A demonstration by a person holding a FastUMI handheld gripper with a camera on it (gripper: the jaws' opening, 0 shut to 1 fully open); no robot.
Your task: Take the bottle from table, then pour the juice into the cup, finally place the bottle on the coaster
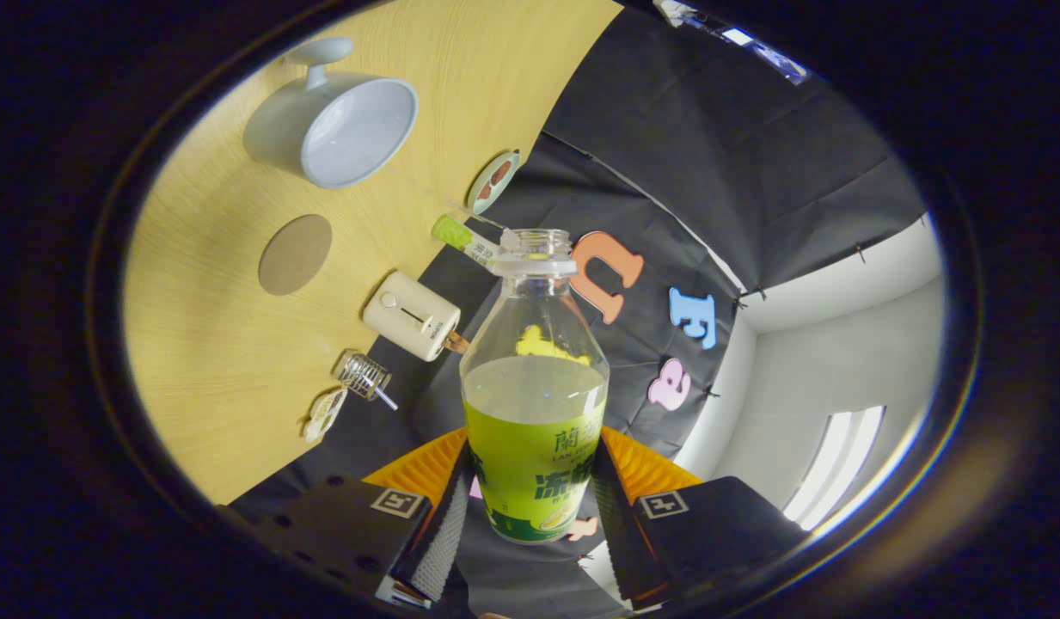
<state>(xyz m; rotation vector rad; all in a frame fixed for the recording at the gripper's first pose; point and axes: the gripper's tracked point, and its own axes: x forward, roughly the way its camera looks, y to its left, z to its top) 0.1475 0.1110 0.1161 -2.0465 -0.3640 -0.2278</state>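
The gripper point(532, 507) is rolled over to one side, so the tabletop runs up toward 10 o'clock instead of lying flat below. Its two fingers reach forward from 7 o'clock and 5 o'clock and close in toward each other. One finger point(444, 524) presses on the left flank of the bottle point(534, 404), the other on the right flank. The jaws stand only as far apart as the bottle's lower body, clamped on it, and it points toward 12 o'clock.

The bottle point(534, 404), clamped between both fingers of the gripper point(534, 507), carried a label of printed characters; each finger bore a square marker.
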